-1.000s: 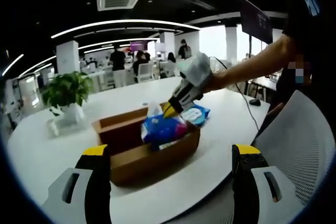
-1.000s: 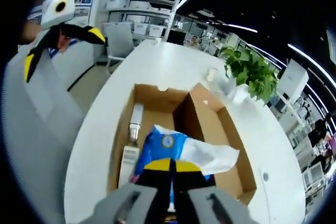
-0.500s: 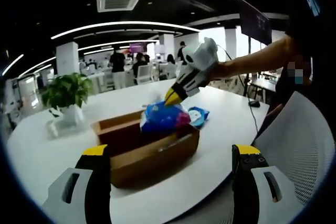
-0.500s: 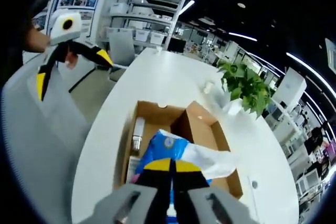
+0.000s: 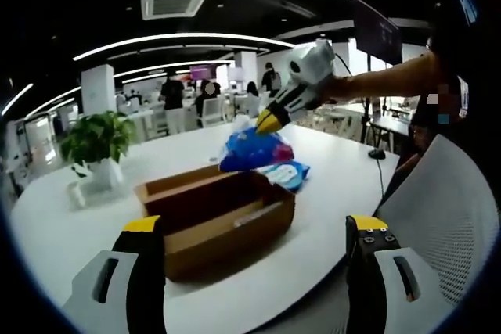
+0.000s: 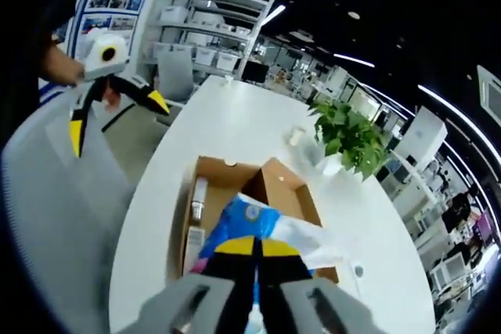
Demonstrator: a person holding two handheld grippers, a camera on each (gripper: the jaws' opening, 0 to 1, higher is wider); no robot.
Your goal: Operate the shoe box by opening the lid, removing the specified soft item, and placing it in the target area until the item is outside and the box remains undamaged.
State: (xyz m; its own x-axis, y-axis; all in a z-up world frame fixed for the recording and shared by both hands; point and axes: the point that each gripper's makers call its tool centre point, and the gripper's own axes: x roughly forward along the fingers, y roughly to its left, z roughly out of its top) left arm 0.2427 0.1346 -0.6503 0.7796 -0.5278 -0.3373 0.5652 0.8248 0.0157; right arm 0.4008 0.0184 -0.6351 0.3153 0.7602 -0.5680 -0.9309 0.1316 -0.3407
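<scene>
Box (image 5: 215, 217), brown cardboard and open, sits on the white table (image 5: 70, 224) in the left gripper view, nearer the table's front edge than its far side. The left gripper (image 5: 254, 260) rises from the bottom with its two yellow-tipped jaws spread wide and nothing between them. Above the box's far right corner hangs the pack (image 5: 254, 149), a soft blue bag lifted clear of the box rim, pinched at its top by the right gripper (image 5: 272, 123), which reaches in from the right on a person's arm (image 5: 383, 84). A second blue packet (image 5: 286, 174) lies on the table just beside the box's right end. A plant (image 5: 95, 137) stands near the table's far left edge, and a mesh chair (image 5: 438, 209) is at the right.

In the right gripper view, the right gripper (image 6: 254, 246) has its jaws pressed together on the blue pack (image 6: 243, 228), whose white end trails to the right over the box (image 6: 215, 185). A bottle (image 6: 196, 195) lies along the box's left wall. The left gripper (image 6: 113, 103) shows at upper left, jaws spread, off the table's left edge. The plant (image 6: 344, 134) is by the table's far right edge.
</scene>
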